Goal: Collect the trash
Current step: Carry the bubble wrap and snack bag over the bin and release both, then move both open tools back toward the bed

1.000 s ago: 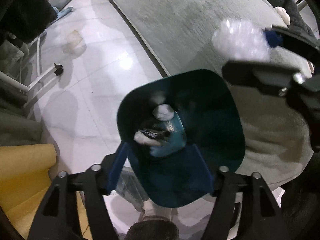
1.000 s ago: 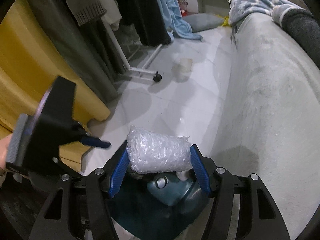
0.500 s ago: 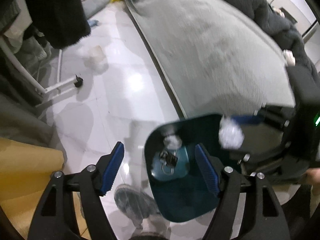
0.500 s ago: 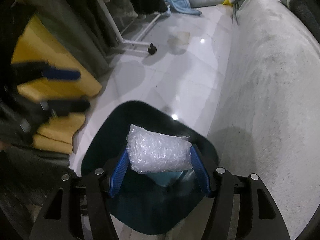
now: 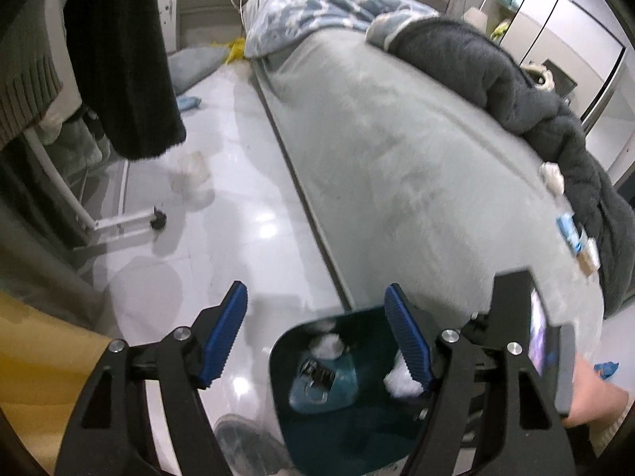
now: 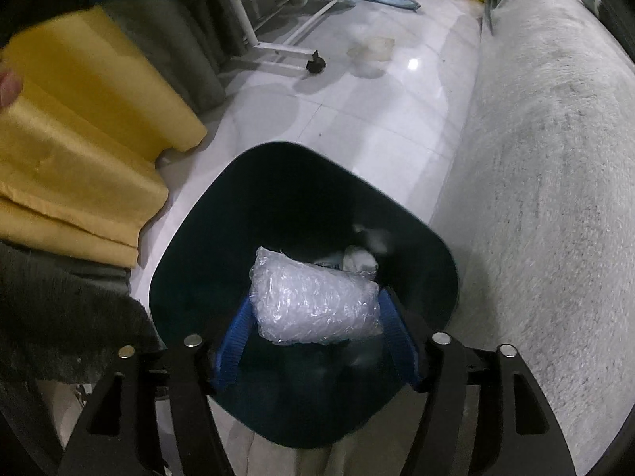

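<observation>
A dark teal trash bin (image 6: 397, 206) stands on the white floor beside the grey sofa; it also shows in the left wrist view (image 5: 285, 377), with white wads and a wrapper at its bottom. My right gripper (image 6: 313, 337) is over the bin's mouth with a wad of clear bubble wrap (image 6: 313, 305) between its blue fingers, which look spread a little wider than the wad. My left gripper (image 5: 315, 337) is open and empty, raised beside the bin. A small blue packet (image 5: 571, 234) and a white wad (image 5: 552, 174) lie on the sofa.
The grey sofa (image 5: 397, 158) fills the right side, with a dark blanket (image 5: 496, 79) on it. A clear plastic scrap (image 5: 190, 170) lies on the floor by a wheeled white rack (image 5: 119, 222). Yellow fabric (image 6: 79, 139) is at the left.
My right gripper has moved with the bubble wrap from above the bin's rim to lower over its opening. My left gripper has lifted and pulled back from the bin, tilting up towards the sofa.
</observation>
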A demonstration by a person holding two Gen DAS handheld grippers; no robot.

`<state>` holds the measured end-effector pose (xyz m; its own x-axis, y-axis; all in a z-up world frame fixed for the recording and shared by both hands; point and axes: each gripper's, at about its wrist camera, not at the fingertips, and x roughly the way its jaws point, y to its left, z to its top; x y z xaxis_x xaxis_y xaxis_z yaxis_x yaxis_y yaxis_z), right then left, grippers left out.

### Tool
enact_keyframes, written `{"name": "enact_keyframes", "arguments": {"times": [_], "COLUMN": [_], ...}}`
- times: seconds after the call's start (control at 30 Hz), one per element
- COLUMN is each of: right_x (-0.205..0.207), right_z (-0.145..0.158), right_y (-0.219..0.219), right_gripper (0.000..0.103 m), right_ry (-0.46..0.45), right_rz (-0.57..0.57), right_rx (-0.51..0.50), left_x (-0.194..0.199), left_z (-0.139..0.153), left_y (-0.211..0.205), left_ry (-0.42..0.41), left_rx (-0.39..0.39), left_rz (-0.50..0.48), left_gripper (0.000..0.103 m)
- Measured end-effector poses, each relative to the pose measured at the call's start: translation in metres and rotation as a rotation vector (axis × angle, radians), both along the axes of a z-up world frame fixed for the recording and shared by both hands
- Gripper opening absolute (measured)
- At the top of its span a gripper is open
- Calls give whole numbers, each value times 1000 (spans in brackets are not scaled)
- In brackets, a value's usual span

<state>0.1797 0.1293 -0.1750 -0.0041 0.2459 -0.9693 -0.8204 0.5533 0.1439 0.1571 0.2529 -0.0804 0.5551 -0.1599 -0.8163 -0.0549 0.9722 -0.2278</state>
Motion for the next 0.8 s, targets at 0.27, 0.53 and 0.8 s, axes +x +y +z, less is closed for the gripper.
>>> {"name": "enact_keyframes", "arguments": {"times": [0.27, 0.53, 0.8], "right_x": [-3, -2, 3], "right_z": [22, 53, 82], "right_y": [-11, -29, -58], "right_gripper": [82, 82, 82], "right_ry": [-37, -98, -214], "right_rz": [7, 6, -12], "right_rx": [68, 181, 262], "left_x": [5, 11, 13], "left_z": [29, 48, 69], "left_y": [-13, -35, -68], "left_ry": [-142, -243, -336], "left_rx": [-28, -21, -9], "left_rz": [24, 18, -5], "left_gripper": [71, 71, 74]}}
